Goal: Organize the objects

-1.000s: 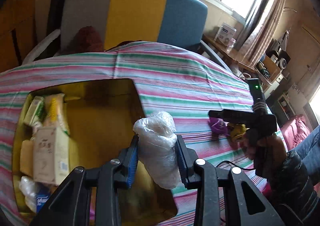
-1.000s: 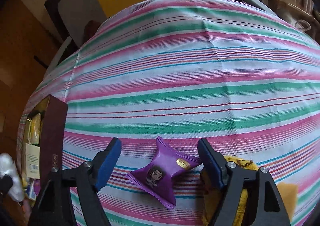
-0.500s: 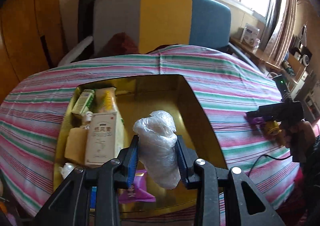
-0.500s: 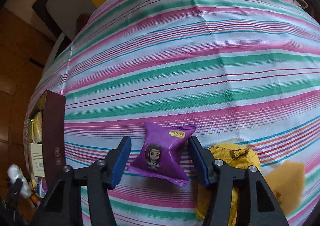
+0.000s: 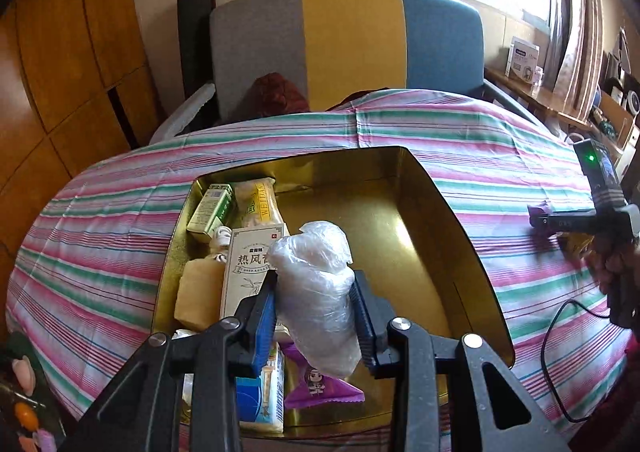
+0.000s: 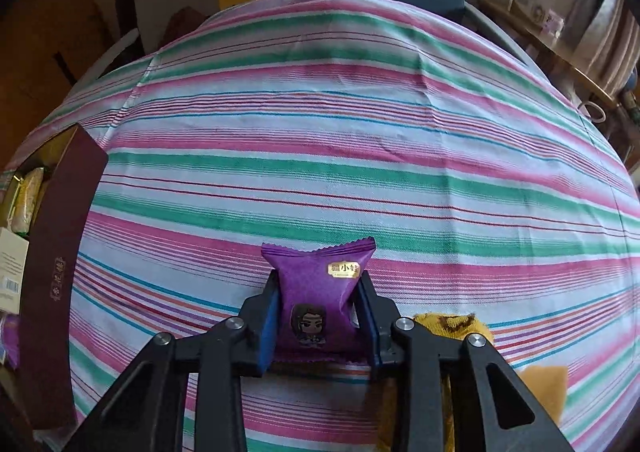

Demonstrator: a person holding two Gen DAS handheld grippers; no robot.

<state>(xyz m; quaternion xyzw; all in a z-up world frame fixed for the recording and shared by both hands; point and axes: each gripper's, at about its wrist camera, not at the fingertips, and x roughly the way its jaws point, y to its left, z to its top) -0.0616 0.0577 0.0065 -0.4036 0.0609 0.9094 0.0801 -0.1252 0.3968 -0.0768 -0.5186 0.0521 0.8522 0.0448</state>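
My left gripper [image 5: 314,312] is shut on a crumpled clear plastic bag [image 5: 316,292] and holds it above the open gold tin box [image 5: 448,212]. The box holds a white carton [image 5: 248,272], a green carton [image 5: 210,208], a yellow packet [image 5: 260,206], a tan block [image 5: 198,298] and a purple snack packet [image 5: 320,388]. My right gripper [image 6: 320,312] is shut on another purple snack packet [image 6: 316,292] just above the striped tablecloth [image 6: 360,152]. The right gripper also shows in the left wrist view [image 5: 560,220], to the right of the box.
A yellow and brown cloth item [image 6: 456,326] lies beside my right gripper's right finger. The box's dark red side wall [image 6: 56,252] stands at the left. A grey, yellow and blue chair [image 5: 344,44] is behind the table. Small items [image 5: 24,404] lie at bottom left.
My right gripper has closed on the purple packet, which now stands upright between the fingers. My left gripper has moved with the plastic bag to above the box.
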